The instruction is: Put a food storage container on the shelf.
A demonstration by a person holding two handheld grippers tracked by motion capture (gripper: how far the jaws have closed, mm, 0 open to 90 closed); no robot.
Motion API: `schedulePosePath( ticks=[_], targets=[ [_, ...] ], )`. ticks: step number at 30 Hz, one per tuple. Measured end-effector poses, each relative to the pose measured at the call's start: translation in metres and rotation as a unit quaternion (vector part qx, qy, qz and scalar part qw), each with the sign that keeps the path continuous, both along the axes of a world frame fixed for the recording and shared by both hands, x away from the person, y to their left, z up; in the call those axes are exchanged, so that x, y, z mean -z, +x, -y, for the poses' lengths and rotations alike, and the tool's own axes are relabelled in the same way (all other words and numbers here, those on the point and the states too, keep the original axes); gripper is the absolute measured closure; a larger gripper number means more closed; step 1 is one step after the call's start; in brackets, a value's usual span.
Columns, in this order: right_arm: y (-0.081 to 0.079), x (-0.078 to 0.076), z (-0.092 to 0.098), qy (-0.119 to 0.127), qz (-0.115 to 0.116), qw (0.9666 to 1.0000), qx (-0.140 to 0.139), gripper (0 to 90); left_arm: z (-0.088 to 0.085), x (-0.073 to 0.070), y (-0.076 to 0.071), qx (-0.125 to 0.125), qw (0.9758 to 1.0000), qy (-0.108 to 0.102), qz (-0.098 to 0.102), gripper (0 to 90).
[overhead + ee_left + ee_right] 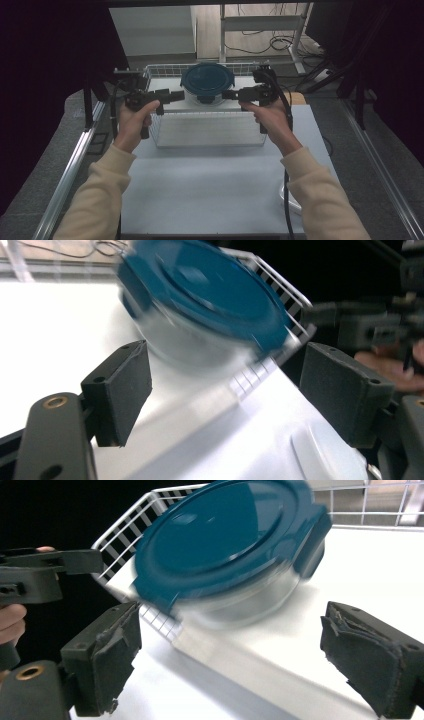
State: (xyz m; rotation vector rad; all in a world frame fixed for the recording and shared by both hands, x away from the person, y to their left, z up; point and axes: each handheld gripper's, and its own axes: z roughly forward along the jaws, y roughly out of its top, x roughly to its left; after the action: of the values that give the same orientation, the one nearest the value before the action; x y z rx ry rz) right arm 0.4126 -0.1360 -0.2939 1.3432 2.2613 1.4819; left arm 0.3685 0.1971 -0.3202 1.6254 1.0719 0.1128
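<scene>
Round container with teal lid (pixel 207 81) sits in the white wire basket (pixel 210 135), upper centre of the high view, at the far end of the basket. It appears to rest on the basket floor; no pad touches it.

Left hand-held gripper (pixel 176 95) is just left of the container, right hand-held gripper (pixel 227 94) just right of it. Both stand wide open and hold nothing; in each gripper view the pads flank an empty gap with the container beyond it.

Likely step: release after placing. To do it well: keep the jaws spread, draw each hand-held gripper straight out sideways, lift clear of the basket's wire rim, avoid snagging the lid's side clips.

Hard to read: the container is motion-blurred in both gripper views, so clip state and contents can't be told. Its clear body washes out against the white floor. The basket's near wall hides the lower part in the high view. The counter (pixel 215 190) carries a pale object at its lower right edge, cut off by the sleeve.
</scene>
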Motion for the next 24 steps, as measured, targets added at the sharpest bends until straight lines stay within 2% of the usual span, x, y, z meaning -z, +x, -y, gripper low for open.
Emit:
schedulePosePath(
  ticks=[1, 2, 3, 4, 5, 6, 7, 8, 9, 10, 11, 12, 13, 14, 15, 17, 18, 19, 20, 21, 22, 24],
  targets=[
    [-0.009, 0.000, 0.003, 0.001, 0.010, 0.9999, -0.002, 10.3, 0.000, 0.002, -0.008, 0.005, 1.0000, 0.002, 0.004, 20.5],
    [-0.018, 0.001, 0.007, 0.002, 0.021, 0.9998, -0.003, 11.2, 0.000, 0.002, -0.008, 0.005, 1.0000, 0.002, 0.004, 20.6],
    [-0.027, 0.004, 0.010, 0.001, 0.033, 0.9995, -0.002, 12.2, 0.002, 0.007, -0.022, 0.009, 0.9998, 0.006, 0.014, 20.6],
    [-0.035, 0.008, 0.012, -0.004, 0.040, 0.9992, -0.005, 12.5, 0.003, 0.010, -0.027, 0.012, 0.9998, 0.008, 0.017, 20.9],
    [-0.043, 0.012, 0.013, -0.010, 0.042, 0.9990, -0.009, 12.5, 0.004, 0.015, -0.032, 0.016, 0.9997, 0.009, 0.016, 20.9],
    [-0.043, 0.012, 0.013, -0.010, 0.042, 0.9990, -0.009, 12.5, 0.004, 0.015, -0.032, 0.016, 0.9997, 0.009, 0.016, 21.0],
    [-0.058, 0.021, 0.017, -0.015, 0.050, 0.9985, -0.016, 13.2, 0.006, 0.025, -0.041, 0.025, 0.9995, 0.012, 0.014, 21.3],
    [-0.058, 0.021, 0.017, -0.015, 0.050, 0.9985, -0.016, 13.2, 0.006, 0.025, -0.041, 0.025, 0.9995, 0.012, 0.014, 21.6],
    [-0.074, 0.028, 0.021, -0.027, 0.061, 0.9975, -0.023, 13.6, 0.007, 0.036, -0.049, 0.030, 0.9992, 0.022, 0.012, 21.8],
    [-0.074, 0.028, 0.021, -0.027, 0.061, 0.9975, -0.023, 13.6, 0.007, 0.036, -0.049, 0.030, 0.9992, 0.022, 0.012, 21.8],
    [-0.089, 0.035, 0.026, -0.044, 0.076, 0.9958, -0.025, 14.7, 0.007, 0.048, -0.057, 0.024, 0.9990, 0.036, 0.010, 22.0],
    [-0.095, 0.039, 0.031, -0.051, 0.081, 0.9951, -0.027, 15.6, 0.007, 0.048, -0.057, 0.024, 0.9990, 0.036, 0.010, 22.0],
    [-0.101, 0.043, 0.035, -0.054, 0.079, 0.9950, -0.029, 16.2, 0.005, 0.059, -0.065, 0.019, 0.9986, 0.048, 0.009, 22.1],
    [-0.101, 0.043, 0.035, -0.054, 0.079, 0.9950, -0.029, 16.2, 0.005, 0.059, -0.065, 0.019, 0.9986, 0.048, 0.009, 22.4],
    [-0.110, 0.051, 0.046, -0.060, 0.070, 0.9952, -0.032, 17.2, 0.005, 0.064, -0.069, 0.016, 0.9984, 0.053, 0.008, 22.4],
    [-0.117, 0.061, 0.058, -0.065, 0.061, 0.9956, -0.028, 18.0, 0.005, 0.078, -0.082, 0.022, 0.9978, 0.063, 0.008, 23.0],
    [-0.120, 0.066, 0.063, -0.066, 0.059, 0.9958, -0.024, 18.7, 0.005, 0.078, -0.082, 0.022, 0.9978, 0.063, 0.008, 23.0],
    [-0.123, 0.072, 0.069, -0.068, 0.057, 0.9958, -0.022, 19.3, 0.007, 0.087, -0.087, 0.024, 0.9969, 0.075, 0.005, 23.0],
    [-0.123, 0.072, 0.069, -0.068, 0.057, 0.9958, -0.022, 19.3, 0.007, 0.087, -0.087, 0.024, 0.9969, 0.075, 0.005, 23.2],
    [-0.127, 0.083, 0.081, -0.068, 0.044, 0.9966, -0.014, 20.1, 0.009, 0.095, -0.091, 0.033, 0.9963, 0.080, -0.006, 23.2],
    [-0.127, 0.083, 0.081, -0.068, 0.044, 0.9966, -0.014, 20.1, 0.009, 0.095, -0.091, 0.033, 0.9963, 0.080, -0.006, 23.2],
    [-0.134, 0.095, 0.097, -0.069, 0.045, 0.9966, 0.001, 21.4, 0.010, 0.105, -0.096, 0.030, 0.9946, 0.098, -0.015, 23.1]
  ],
)
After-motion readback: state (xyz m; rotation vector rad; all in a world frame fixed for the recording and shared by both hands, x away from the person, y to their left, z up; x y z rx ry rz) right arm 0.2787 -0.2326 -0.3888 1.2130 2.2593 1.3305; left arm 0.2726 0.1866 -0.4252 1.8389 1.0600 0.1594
